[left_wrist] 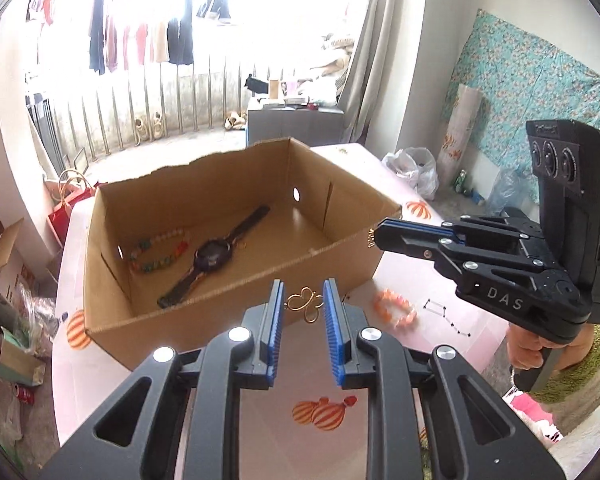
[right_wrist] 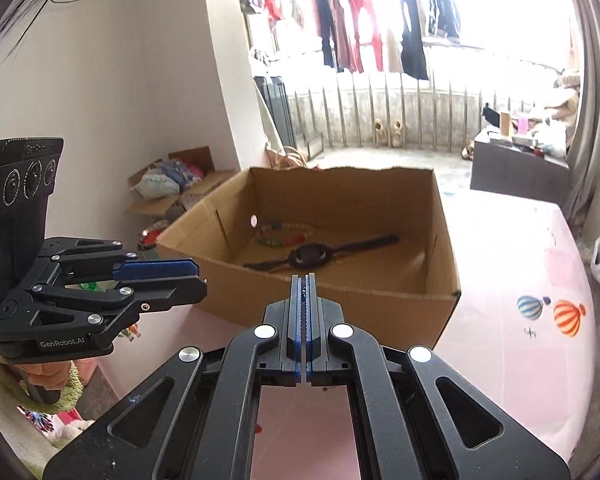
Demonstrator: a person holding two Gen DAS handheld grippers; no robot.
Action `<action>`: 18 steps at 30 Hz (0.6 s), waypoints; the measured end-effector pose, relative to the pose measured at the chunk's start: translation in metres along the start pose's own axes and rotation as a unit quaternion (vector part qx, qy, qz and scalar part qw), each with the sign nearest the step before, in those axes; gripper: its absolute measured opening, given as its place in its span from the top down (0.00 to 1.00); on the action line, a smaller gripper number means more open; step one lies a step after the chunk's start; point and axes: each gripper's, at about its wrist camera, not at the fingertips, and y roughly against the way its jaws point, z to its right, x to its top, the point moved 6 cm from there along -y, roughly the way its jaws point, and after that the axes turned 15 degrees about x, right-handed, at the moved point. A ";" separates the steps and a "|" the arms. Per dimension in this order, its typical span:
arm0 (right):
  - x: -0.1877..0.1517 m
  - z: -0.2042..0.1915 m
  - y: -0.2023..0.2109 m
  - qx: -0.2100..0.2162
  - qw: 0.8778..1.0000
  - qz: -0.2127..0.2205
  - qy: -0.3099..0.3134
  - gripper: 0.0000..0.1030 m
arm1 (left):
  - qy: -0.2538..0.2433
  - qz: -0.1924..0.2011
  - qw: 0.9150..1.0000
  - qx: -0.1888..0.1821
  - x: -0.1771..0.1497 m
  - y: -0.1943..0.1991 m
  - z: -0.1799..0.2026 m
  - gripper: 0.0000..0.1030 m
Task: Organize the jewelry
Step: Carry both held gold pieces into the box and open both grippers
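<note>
Your left gripper [left_wrist: 303, 300] pinches a gold wire ornament [left_wrist: 305, 303] between its blue pads, held just before the near wall of the cardboard box [left_wrist: 236, 288]. Your right gripper [right_wrist: 305, 280] is pressed together on something small and gold [left_wrist: 371, 238] at its tip. In the box lie a watch [left_wrist: 214, 256] and a bead bracelet [left_wrist: 158, 254]. An orange bracelet [left_wrist: 394, 308] rests on the pink table [left_wrist: 460, 320].
</note>
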 end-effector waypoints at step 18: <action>0.042 0.080 -0.113 0.034 0.977 -0.205 -0.053 0.97 | 0.008 -0.192 0.981 -0.029 0.033 -0.137 -0.034 0.81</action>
